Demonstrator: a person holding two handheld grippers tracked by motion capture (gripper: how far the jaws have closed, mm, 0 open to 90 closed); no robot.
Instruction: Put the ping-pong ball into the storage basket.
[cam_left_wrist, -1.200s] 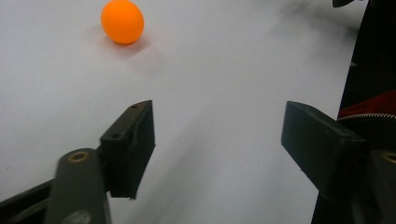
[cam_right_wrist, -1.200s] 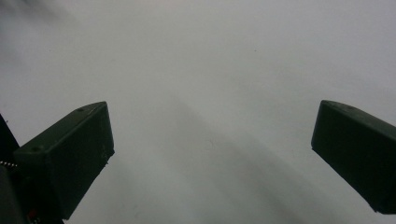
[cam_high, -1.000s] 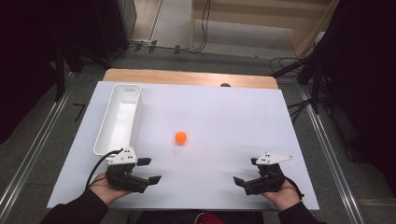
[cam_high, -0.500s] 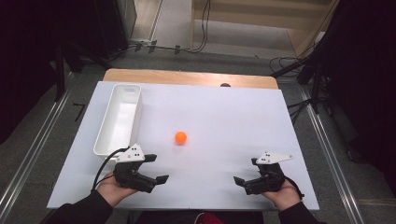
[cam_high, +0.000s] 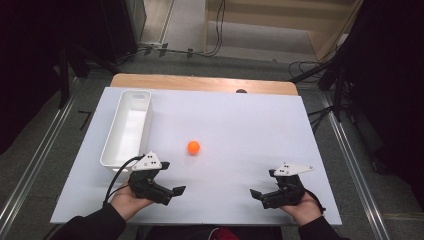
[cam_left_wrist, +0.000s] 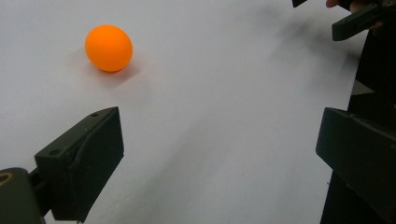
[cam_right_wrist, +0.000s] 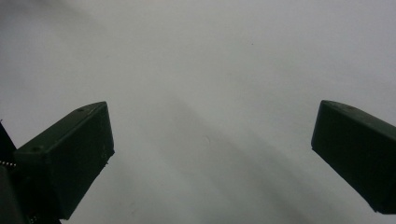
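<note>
Two grippers rest low over the white table (cam_high: 240, 125), near its front edge, and an orange ball sits alone toward the middle, so the step in hand looks like the approach to a pick.

Largest of the things on the table is the white bin (cam_high: 127, 129), a long empty tray lying along the left edge, its near end just beyond the left gripper. It seems the likely place for the ball to go, though nothing in it settles that.

The left gripper (cam_high: 172, 192) sits at the front left, its jaws pointing inward across the table; they have just been opening and now stand spread wide with nothing between them. The right gripper (cam_high: 257, 196) sits at the front right, well apart from the ball, its jaws also spread wide and empty over bare table.

The orange ball (cam_high: 193, 147) lies left of the table's centre, beyond the left gripper and apart from it; in the left gripper view the ball (cam_left_wrist: 109, 48) sits ahead and off to the left of the jaws' line.

The next move probably calls for the left gripper to swing toward the ball, centre it between the jaws, and close gently, since a round ball could roll off at a touch. Nothing stands in the way.
</note>
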